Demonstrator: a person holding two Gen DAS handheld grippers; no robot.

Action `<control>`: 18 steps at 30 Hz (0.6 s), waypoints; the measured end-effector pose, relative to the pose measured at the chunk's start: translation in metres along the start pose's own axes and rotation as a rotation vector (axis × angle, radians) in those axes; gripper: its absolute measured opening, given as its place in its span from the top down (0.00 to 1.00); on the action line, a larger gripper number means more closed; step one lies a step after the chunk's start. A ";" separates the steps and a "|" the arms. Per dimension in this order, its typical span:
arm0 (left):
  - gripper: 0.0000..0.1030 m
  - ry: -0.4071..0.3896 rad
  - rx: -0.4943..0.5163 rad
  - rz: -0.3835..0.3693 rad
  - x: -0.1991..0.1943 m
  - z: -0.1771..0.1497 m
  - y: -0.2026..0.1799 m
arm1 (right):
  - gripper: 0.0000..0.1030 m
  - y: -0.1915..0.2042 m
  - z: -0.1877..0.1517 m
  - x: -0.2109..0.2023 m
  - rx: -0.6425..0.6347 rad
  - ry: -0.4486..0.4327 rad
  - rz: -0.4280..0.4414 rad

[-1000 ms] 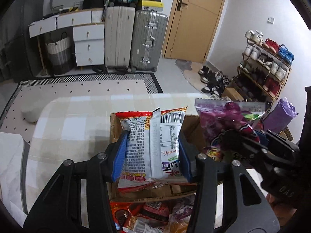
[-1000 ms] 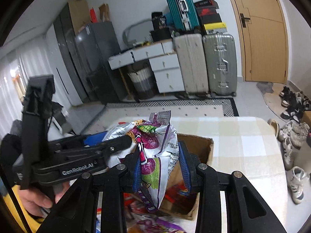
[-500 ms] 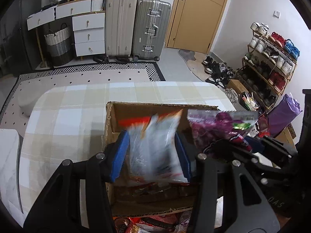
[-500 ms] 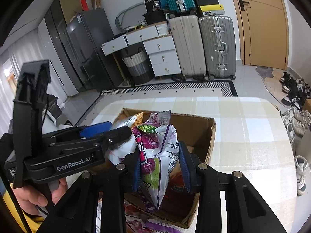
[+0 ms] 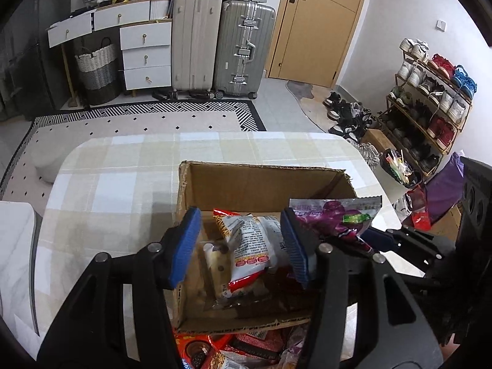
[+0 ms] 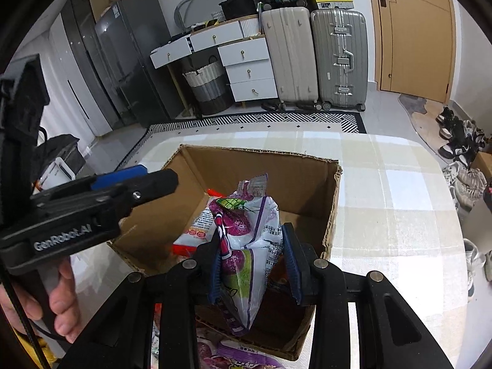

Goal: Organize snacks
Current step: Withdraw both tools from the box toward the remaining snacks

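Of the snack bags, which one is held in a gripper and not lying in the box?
The purple-and-white bag, held between the fingers of the right gripper above the cardboard box. The red-and-white bag lies loose inside the box, beyond the open left gripper.

The left gripper (image 5: 240, 243) hung spread wide over the cardboard box (image 5: 261, 184), near the table's (image 5: 123, 160) near edge; a red-and-white snack bag (image 5: 249, 246) lay inside.

Purple snack bag (image 6: 246, 246), brown box (image 5: 261, 184), checked beige tablecloth (image 5: 123, 160).
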State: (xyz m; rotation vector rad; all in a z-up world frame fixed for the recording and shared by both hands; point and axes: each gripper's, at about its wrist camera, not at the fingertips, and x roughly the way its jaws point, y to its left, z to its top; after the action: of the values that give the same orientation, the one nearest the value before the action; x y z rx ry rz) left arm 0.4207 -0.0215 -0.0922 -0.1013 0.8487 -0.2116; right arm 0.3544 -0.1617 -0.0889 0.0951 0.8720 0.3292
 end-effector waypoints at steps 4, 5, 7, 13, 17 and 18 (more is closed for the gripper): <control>0.49 0.000 -0.002 0.011 -0.011 -0.004 0.003 | 0.56 0.002 -0.001 -0.005 -0.010 -0.014 -0.023; 0.49 -0.001 -0.003 0.012 -0.014 -0.005 0.003 | 0.53 0.002 -0.001 -0.008 -0.013 -0.022 -0.028; 0.48 -0.001 -0.002 0.015 -0.020 -0.007 0.004 | 0.53 0.004 -0.001 -0.015 -0.021 -0.042 -0.035; 0.44 -0.021 0.008 0.021 -0.052 -0.014 0.000 | 0.53 0.013 0.003 -0.049 -0.037 -0.118 -0.019; 0.42 -0.056 0.018 0.018 -0.083 -0.019 -0.009 | 0.53 0.021 0.000 -0.083 -0.046 -0.176 -0.006; 0.42 -0.063 0.021 0.017 -0.091 -0.021 -0.011 | 0.53 0.024 0.000 -0.091 -0.049 -0.190 -0.005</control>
State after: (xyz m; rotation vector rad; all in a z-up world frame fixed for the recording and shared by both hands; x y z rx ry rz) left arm 0.3449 -0.0117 -0.0374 -0.0803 0.7847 -0.2000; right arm 0.2945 -0.1683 -0.0170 0.0775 0.6762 0.3309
